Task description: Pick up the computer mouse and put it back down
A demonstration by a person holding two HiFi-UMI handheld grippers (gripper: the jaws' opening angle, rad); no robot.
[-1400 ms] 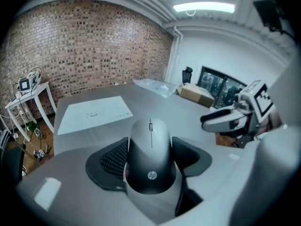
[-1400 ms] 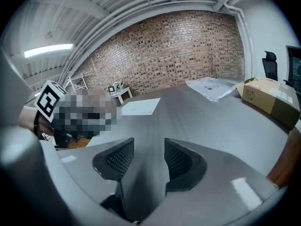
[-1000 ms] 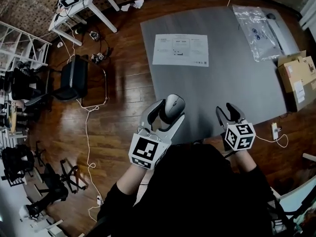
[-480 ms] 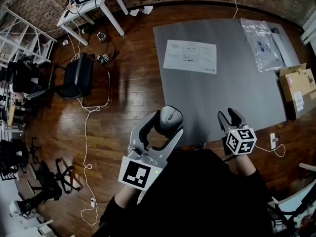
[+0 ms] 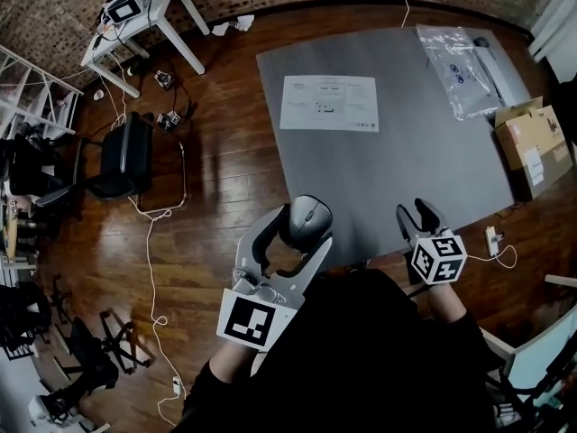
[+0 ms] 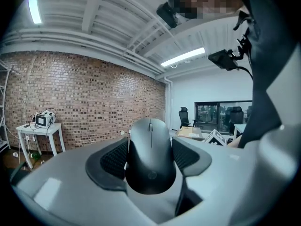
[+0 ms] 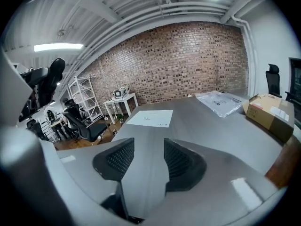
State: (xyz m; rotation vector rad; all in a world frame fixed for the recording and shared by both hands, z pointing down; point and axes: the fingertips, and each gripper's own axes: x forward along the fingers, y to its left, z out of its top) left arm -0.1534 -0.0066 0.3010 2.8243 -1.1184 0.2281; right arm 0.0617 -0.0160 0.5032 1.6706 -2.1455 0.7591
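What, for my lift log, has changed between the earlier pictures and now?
The left gripper rose toward the head camera with the computer mouse clamped in its jaws, lifting it higher by the table's near corner. No grip was taken or released. The right gripper stayed roughly where it was, jaws open and empty.

The person wore a black long-sleeved top (image 5: 361,359). The left gripper (image 5: 302,230) and the right gripper (image 5: 414,215) had smooth, pale grey moulded bodies, with black pads (image 7: 117,159) of dimpled texture lining the jaws. Each carried a white cube (image 5: 437,257) printed with bold black square markers.
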